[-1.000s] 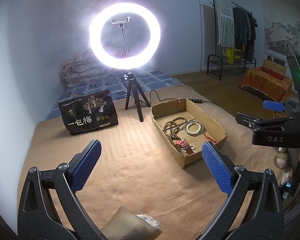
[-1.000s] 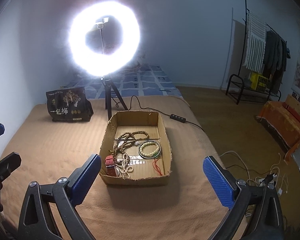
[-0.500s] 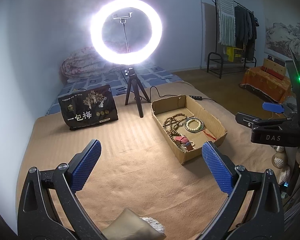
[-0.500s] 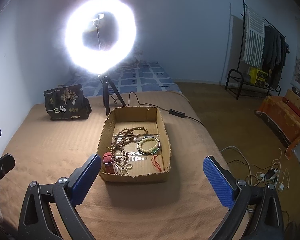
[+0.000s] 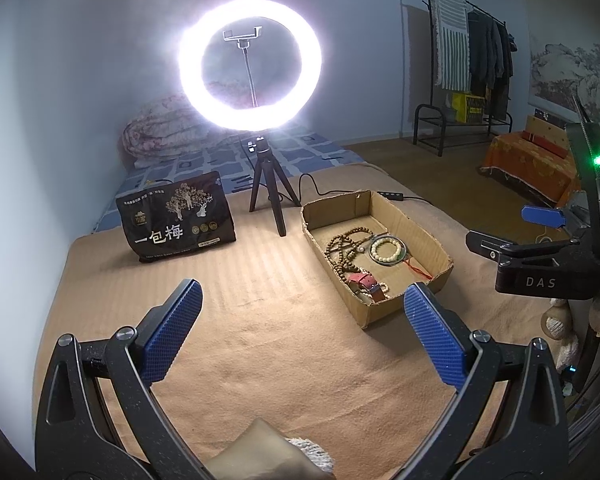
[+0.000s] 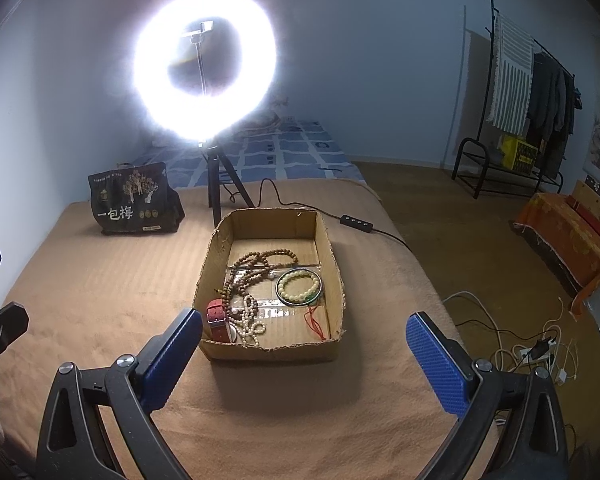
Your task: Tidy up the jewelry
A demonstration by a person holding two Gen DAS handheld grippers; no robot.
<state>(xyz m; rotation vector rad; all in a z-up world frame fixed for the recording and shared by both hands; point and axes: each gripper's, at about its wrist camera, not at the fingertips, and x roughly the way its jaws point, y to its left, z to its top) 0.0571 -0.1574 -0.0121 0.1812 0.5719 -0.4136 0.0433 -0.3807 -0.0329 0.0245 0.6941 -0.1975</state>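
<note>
Two tools, both spread wide with nothing held: left tool (image 5: 300, 320) over bare blanket, right tool (image 6: 304, 344) just short of the cardboard box (image 6: 220, 240). Beads (image 6: 252, 268), pale bracelet (image 6: 299, 282), red strap (image 6: 217, 316) tangled inside (box's near wall hides some).

Dim room, pale blue walls (image 6: 380, 60). Lit ring light (image 5: 250, 66) on tripod on tan bed (image 6: 100, 280). Brown floor (image 6: 460, 220), clothes rack (image 6: 532, 92) at far wall, orange-draped bench (image 6: 572, 232) right.

A tan blanket (image 6: 100, 300) carries a cardboard box (image 6: 268, 350), black bag (image 6: 134, 200) and tripod (image 6: 220, 184).
</note>
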